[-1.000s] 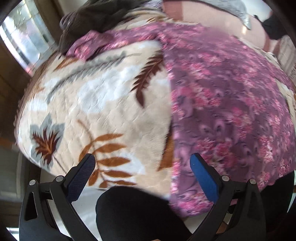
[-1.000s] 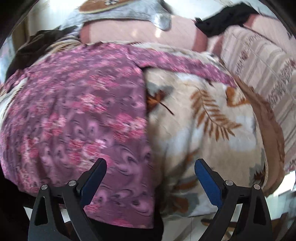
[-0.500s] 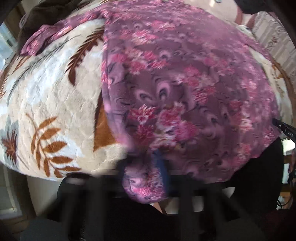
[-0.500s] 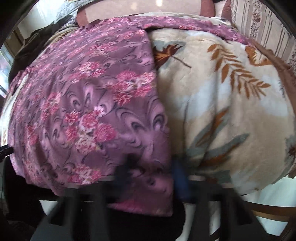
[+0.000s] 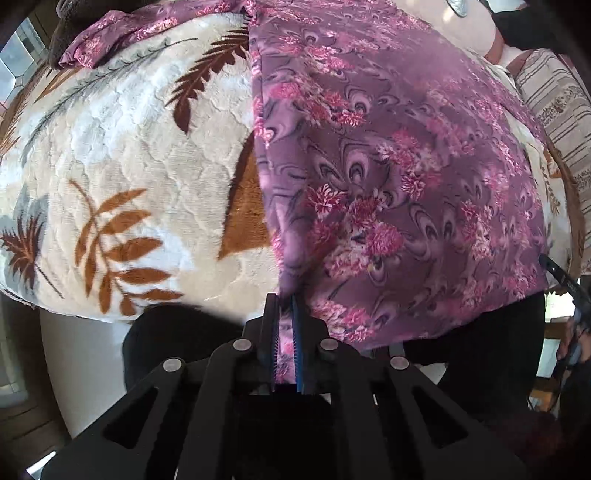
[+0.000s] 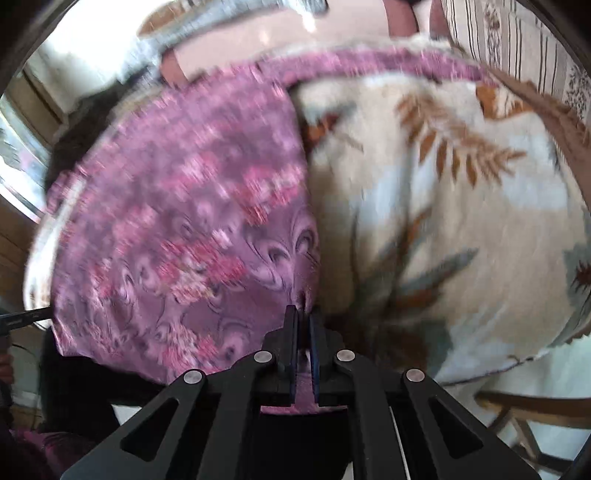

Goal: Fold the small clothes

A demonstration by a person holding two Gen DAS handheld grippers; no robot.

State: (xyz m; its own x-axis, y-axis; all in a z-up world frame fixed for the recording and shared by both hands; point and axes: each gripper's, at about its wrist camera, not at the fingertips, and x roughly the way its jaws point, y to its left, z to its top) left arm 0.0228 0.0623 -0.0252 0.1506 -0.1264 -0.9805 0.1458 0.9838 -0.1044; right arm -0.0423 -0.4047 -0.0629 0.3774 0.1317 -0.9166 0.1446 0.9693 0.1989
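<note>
Garment: purple floral garment (image 5: 388, 177), spread flat over the right part of a leaf-print blanket (image 5: 122, 177); near hem hangs toward the cameras.
Left gripper (image 5: 285, 306): jaws pressed together, pinching the near left corner of the garment; a strip of fabric shows between the blue pads.
Right gripper (image 6: 303, 317): jaws pressed together on the near right corner of the same garment (image 6: 184, 229); purple cloth fills the gap and hangs below the pads.
Sleeve: one purple sleeve (image 5: 110, 40) lies stretched out along the far left edge of the blanket.
Surface: cream plush blanket (image 6: 461, 229) with brown and grey leaves, draped over a raised surface; what lies beneath it cannot be told.
Room: striped upholstery (image 6: 517, 40) at the far right; a pink cushion (image 6: 280, 37) behind the blanket; a grey cloth (image 6: 221, 18) on top of it.
Left view only: sharp print detail; dark cloth (image 5: 62, 33) at the far left corner; the tip of the other gripper (image 5: 557, 273) at the right edge.
Right view only: heavily blurred; wooden frame (image 6: 535, 402) below the blanket at lower right; bright window (image 6: 18, 162) at left.
</note>
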